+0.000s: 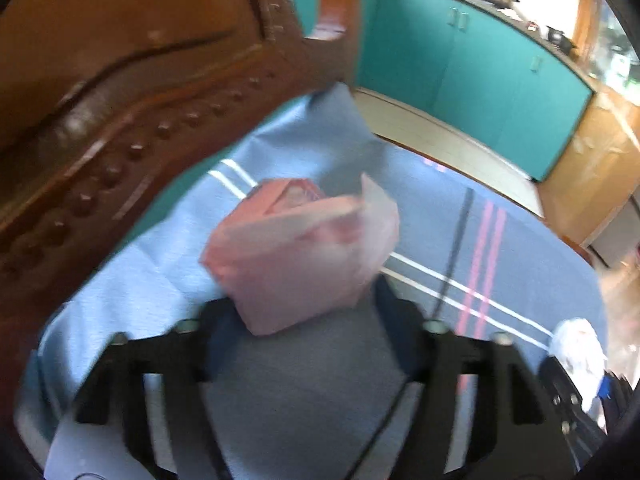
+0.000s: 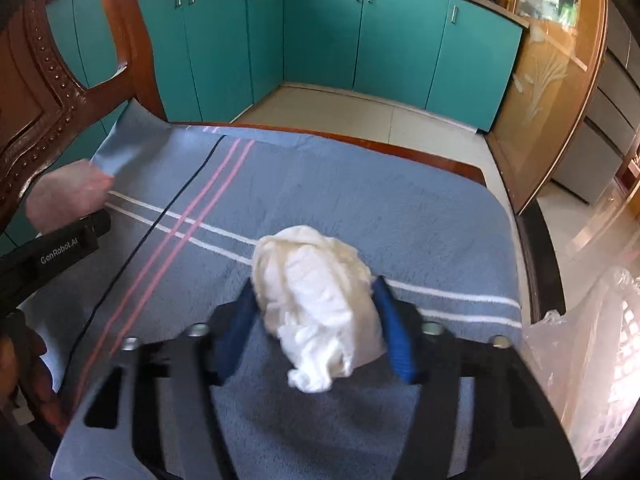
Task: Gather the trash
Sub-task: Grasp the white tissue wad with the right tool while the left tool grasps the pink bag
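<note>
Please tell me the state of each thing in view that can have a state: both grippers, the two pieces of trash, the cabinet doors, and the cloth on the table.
left gripper: shut on the pink packet
pink packet: held, lifted, blurred
right gripper: shut on the white tissue wad
white tissue wad: crumpled, held
teal cabinet doors: closed
blue tablecloth: spread flat, far left corner turned up

pink carton (image 1: 280, 248), white tissue wad (image 2: 320, 300), blue cloth (image 2: 360, 208) striped white and pink, teal cabinets (image 2: 320, 36).
</note>
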Motion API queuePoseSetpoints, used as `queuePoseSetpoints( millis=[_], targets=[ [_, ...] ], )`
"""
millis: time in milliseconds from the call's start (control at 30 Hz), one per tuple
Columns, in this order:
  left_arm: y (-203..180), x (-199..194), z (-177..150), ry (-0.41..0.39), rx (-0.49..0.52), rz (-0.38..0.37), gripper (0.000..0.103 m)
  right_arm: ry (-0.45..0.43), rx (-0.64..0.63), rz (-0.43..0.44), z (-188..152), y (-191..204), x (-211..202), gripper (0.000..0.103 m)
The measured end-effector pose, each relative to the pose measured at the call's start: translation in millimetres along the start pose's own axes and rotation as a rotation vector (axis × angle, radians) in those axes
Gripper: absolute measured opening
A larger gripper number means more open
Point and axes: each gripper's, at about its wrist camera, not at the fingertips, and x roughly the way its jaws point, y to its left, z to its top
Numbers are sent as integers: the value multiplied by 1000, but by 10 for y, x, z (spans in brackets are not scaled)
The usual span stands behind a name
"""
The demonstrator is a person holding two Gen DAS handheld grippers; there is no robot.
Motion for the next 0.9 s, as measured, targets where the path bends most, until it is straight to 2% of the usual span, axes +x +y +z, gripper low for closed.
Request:
queuePoseSetpoints(
  millis=[33,200,367,433,600,767,900],
  targets=[
    [-12,-39,-20,2,12,-28,46,-3,1,4,-7,-9,-28,44],
    [-40,-413,-97,-47,83,-186,42,-48,56,34,-55,-99,-334,40],
    [-3,-1138,-197,-105,190,-321,42,-114,112,80,-143,-242,-935,40],
    [24,-1461,-285,-125,241,-351,42,-168,138,94,-201,-304,-1286,40],
    [246,-2122,-658,-150,323,-371,44,-245,168,121,-535,-350,-1904,40],
    [443,-2372,-1045,-177,386,-342,44,-238,137,143,-1051,-212,-2161,40],
    [563,-2516,-1196,-181,376,-341,44,-241,137,148,-1292,-113,-2243,40]
  ],
)
